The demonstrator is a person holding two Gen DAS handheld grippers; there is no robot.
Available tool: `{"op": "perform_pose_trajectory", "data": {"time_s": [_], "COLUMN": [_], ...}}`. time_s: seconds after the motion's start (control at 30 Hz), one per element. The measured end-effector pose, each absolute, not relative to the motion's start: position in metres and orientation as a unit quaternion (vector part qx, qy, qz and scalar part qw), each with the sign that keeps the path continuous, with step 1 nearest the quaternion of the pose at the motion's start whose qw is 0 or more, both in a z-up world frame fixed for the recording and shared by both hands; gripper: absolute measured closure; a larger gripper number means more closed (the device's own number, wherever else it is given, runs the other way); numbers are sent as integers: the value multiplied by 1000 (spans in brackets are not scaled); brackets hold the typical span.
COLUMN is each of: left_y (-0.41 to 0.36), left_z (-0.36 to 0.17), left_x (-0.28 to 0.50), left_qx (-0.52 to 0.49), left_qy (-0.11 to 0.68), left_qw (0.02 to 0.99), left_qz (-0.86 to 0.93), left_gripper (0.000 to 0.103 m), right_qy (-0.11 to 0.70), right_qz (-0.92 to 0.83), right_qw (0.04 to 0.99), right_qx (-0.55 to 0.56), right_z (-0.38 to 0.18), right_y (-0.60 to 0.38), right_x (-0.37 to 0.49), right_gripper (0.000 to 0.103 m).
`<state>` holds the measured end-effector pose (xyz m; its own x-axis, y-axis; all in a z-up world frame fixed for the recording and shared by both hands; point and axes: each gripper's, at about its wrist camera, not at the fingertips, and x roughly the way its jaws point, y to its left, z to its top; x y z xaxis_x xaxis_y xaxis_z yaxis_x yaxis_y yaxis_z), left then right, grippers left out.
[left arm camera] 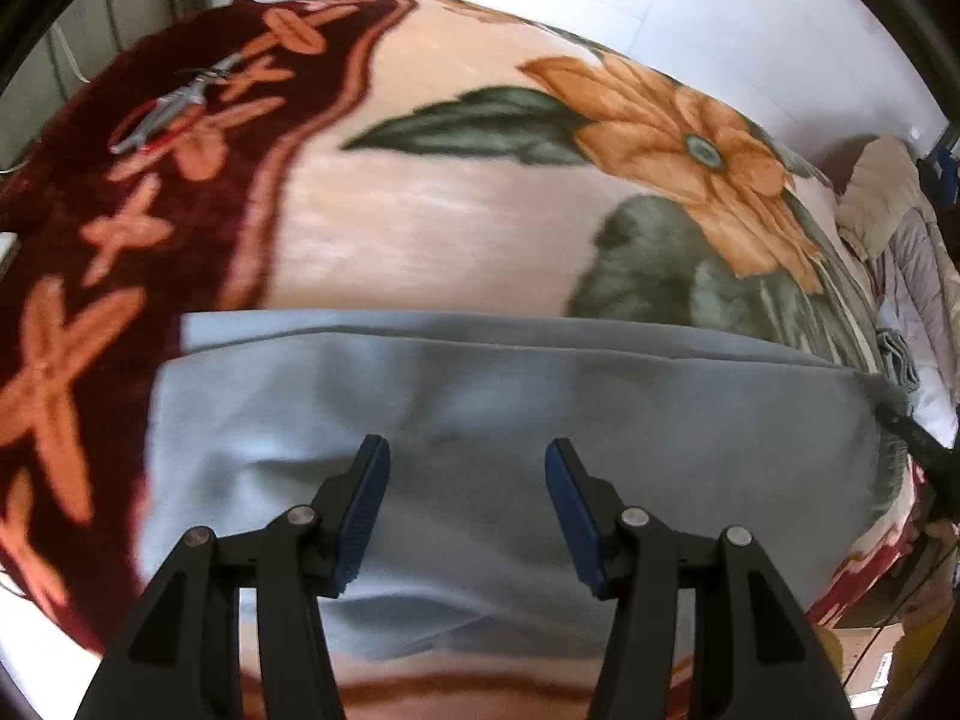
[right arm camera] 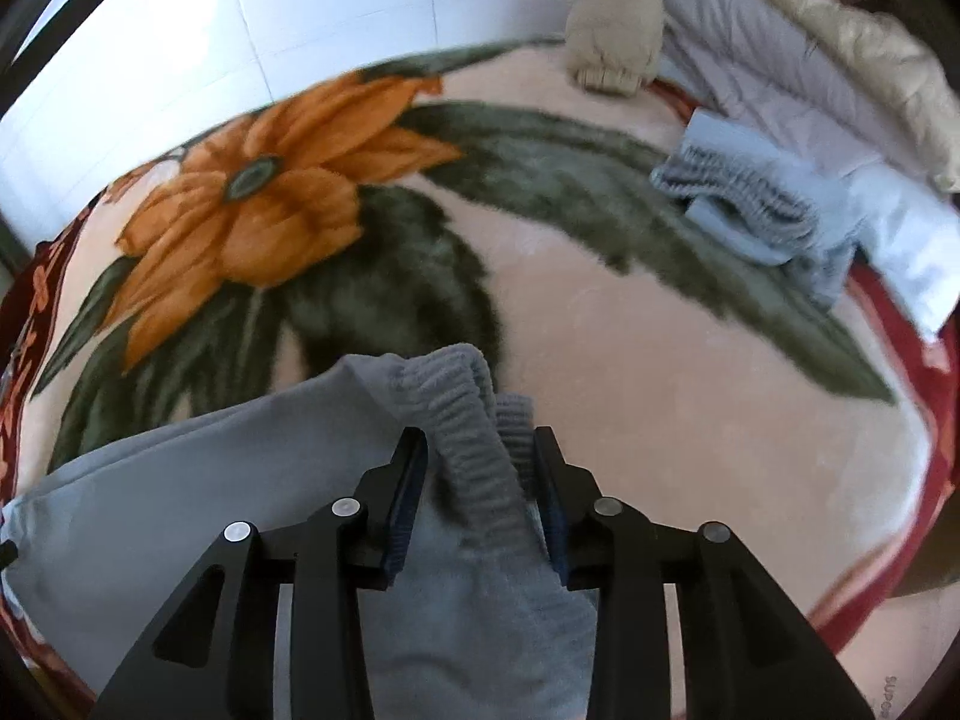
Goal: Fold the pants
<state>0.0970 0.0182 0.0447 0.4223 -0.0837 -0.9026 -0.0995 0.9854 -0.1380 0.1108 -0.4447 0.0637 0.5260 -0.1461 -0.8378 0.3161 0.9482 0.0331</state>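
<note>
The left hand-held gripper [left arm camera: 467,516] hovers wide, empty, over the grey pants [left arm camera: 480,414] on the floral blanket [left arm camera: 420,228]. The right hand-held gripper [right arm camera: 480,480] straddles the waistband [right arm camera: 474,438] narrowly; a loose grip risks slippage, undoing the fold.

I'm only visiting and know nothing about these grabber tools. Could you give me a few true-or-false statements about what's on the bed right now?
1. The grey pants lie on a flowered blanket. True.
2. The left gripper is clamped shut on cloth. False: its jaws stand apart above the fabric.
3. The ribbed waistband sits between the right gripper's fingers. True.
4. The blanket's flower is blue. False: it is orange.
</note>
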Motion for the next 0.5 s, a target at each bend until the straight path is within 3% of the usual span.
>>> {"op": "perform_pose_trajectory", "data": {"time_s": [0.13,0.5], "left_y": [30,53], "left_z": [54,74], "left_x": [85,107], "left_qx": [-87,-31], "left_qy": [534,547], "left_qw": [841,835], "left_qz": [4,-49], "left_gripper": [46,46], "right_qy": [451,470], "right_qz": [-124,-20], "right_qw": [882,882], "right_qx": [57,-36], "right_z": [90,116], "right_y": [-426,-361], "right_x": [101,122], "right_gripper": [59,59]}}
